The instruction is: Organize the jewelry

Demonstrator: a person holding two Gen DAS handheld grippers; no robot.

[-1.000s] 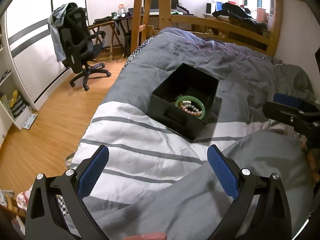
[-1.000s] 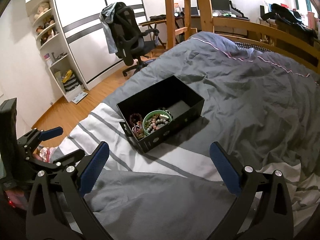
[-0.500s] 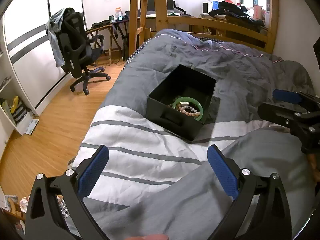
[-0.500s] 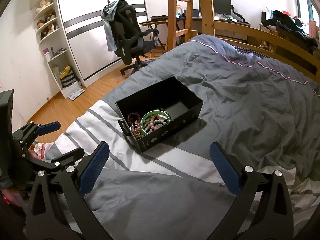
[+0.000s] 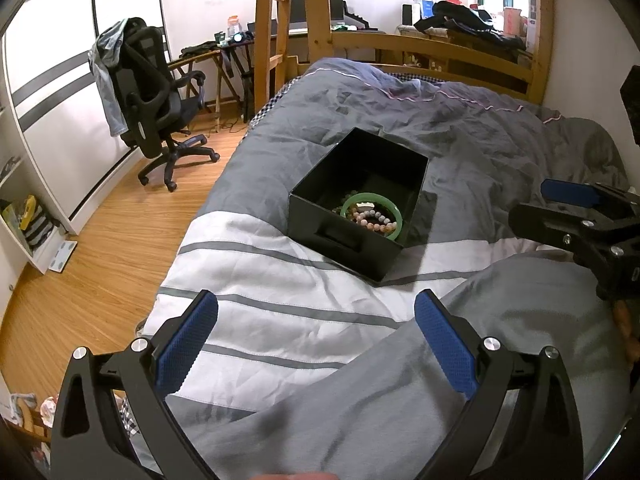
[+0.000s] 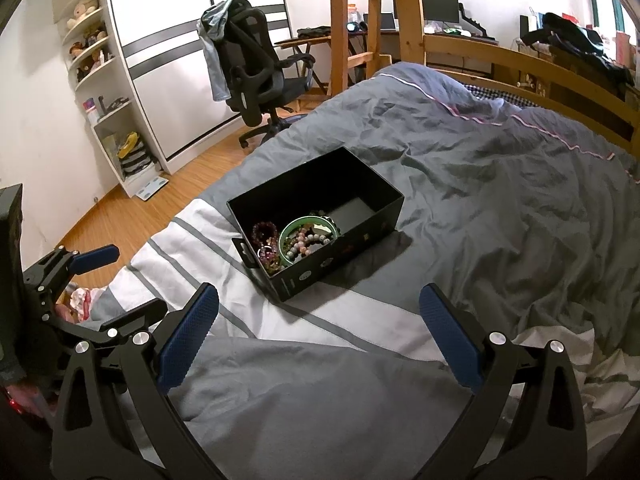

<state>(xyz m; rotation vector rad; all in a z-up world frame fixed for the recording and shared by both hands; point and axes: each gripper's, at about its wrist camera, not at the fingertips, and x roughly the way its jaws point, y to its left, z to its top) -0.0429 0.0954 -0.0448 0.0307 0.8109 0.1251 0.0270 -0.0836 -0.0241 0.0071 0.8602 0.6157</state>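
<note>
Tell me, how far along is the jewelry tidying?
Looks nearly done: the green bangle, beaded bracelets and purple beads already lie in the black box on the bed. Nothing is in hand: left tongs and right tongs are open and empty. I see no loose jewelry left on the bedding.

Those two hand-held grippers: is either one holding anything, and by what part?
Nothing is held. The left hand-held gripper and the right hand-held gripper are both open and empty, short of the black box.
</note>
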